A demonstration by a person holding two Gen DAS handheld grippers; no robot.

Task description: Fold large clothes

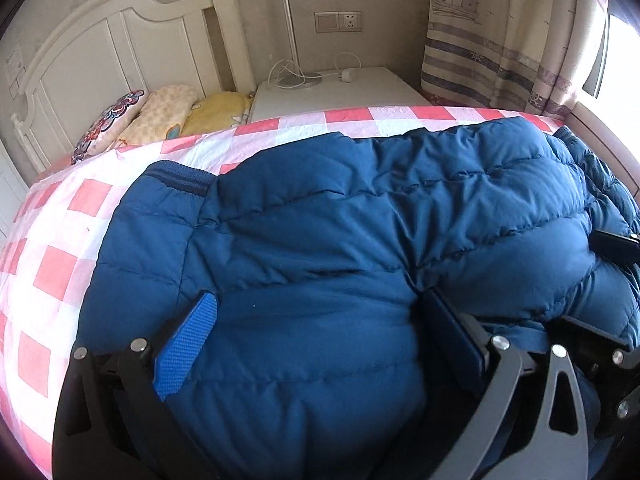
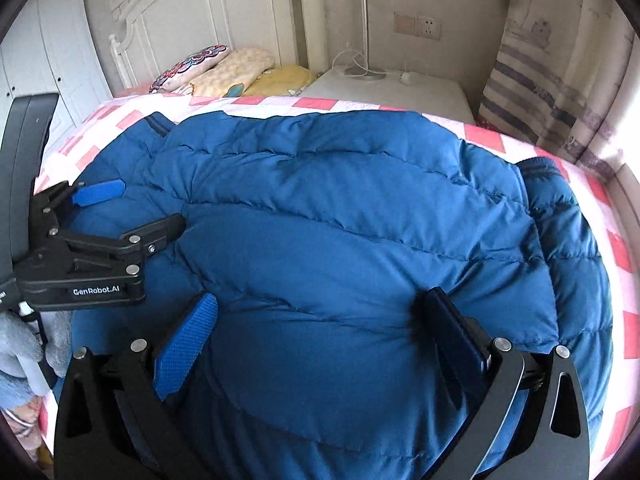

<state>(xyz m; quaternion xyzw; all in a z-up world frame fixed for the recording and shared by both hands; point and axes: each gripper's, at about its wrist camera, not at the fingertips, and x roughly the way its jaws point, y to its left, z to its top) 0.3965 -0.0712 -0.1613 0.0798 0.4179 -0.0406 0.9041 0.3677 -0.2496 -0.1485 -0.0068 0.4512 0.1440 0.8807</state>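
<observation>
Bed (image 1: 56, 264): pink-and-white check cover, headboard at the far left, filling most of both views.

Jacket (image 1: 320, 220): blue quilted down, lying flat across the bed, directly in front of and under both my claws. Its long axis runs left to right across my view, crosswise to my fingers. One ribbed cuff (image 1: 176, 176) shows at the far left; another dark ribbed edge (image 2: 540, 168) shows at the far right in the right wrist view.

Pillows (image 1: 160, 116): three, stacked against the headboard, well apart from the jacket.

Nightstand (image 1: 340, 92): white, beyond the bed, carrying a lamp base and a cable.

Left gripper (image 1: 316, 340): fingers spread wide, a bulge of jacket padding pushed up between them. Whether they are squeezing it I cannot tell; they look apart. It sits over the jacket's near edge toward the left.

Right gripper (image 2: 320, 340): the same posture, fingers apart with padding swelling between, on the near edge further right, just beside the left one.

Judgement: both claws sit on the near long edge, so the coming fold would carry that edge away from me, across the short axis. Neither arm is clearly nearer; the left covers the cuff end.
</observation>
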